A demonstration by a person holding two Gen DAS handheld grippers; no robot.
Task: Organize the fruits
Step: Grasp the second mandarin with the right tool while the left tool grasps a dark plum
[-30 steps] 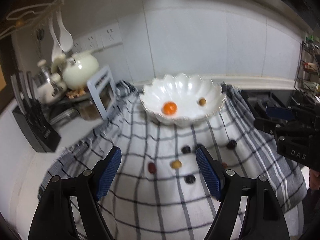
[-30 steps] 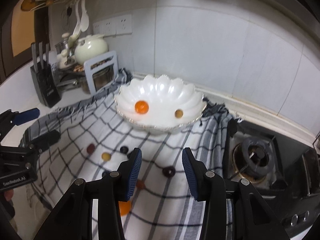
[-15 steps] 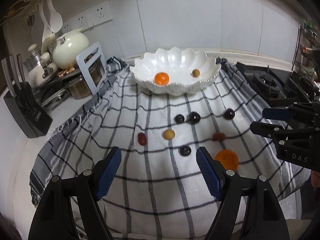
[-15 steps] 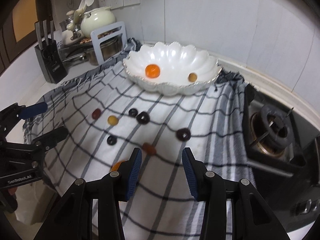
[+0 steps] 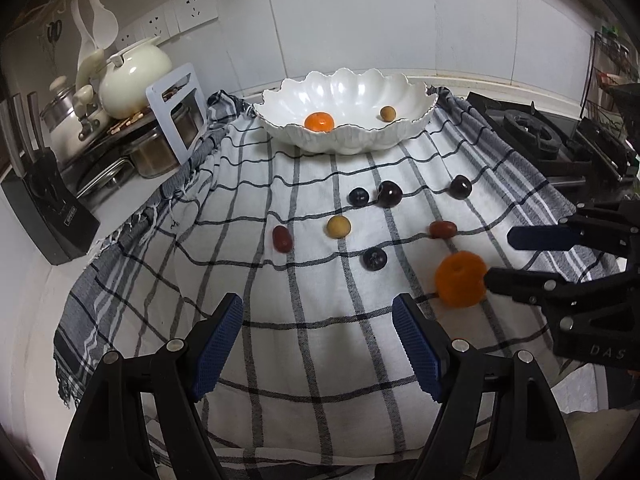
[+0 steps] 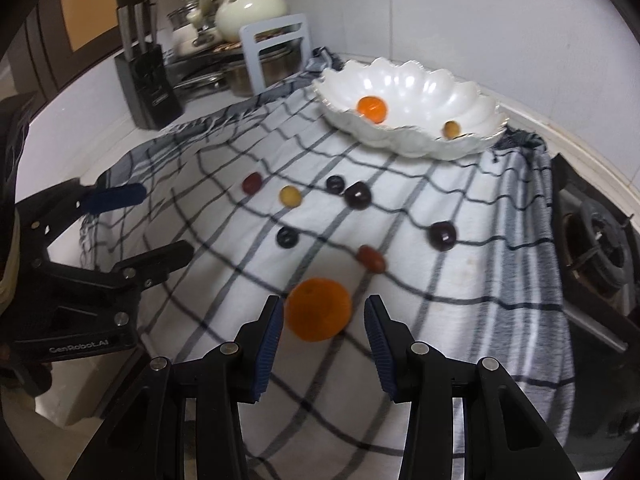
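A white scalloped bowl (image 5: 348, 142) (image 6: 404, 146) stands at the back of a checked cloth (image 5: 304, 360) and holds a small orange (image 5: 319, 122) and a tan fruit (image 5: 387, 113). Several dark, red and tan small fruits lie loose on the cloth, among them a tan one (image 5: 338, 227) and a red one (image 5: 442, 229). A bigger orange (image 6: 318, 309) (image 5: 460, 278) lies on the cloth just ahead of and between the tips of my right gripper (image 6: 324, 309), which is open, its pads clear of the fruit. My left gripper (image 5: 318, 312) hangs open over bare cloth.
A black knife block (image 5: 44, 200), a cream teapot (image 5: 134, 76) and metal pots stand on the counter to the left. A gas stove burner (image 5: 528, 128) (image 6: 600, 240) borders the cloth on the right. A tiled wall rises behind the bowl.
Both grippers have sunk and tipped down toward the cloth. The right one has come in behind the loose orange, which now sits between its tips. Neither jaw opening has changed.
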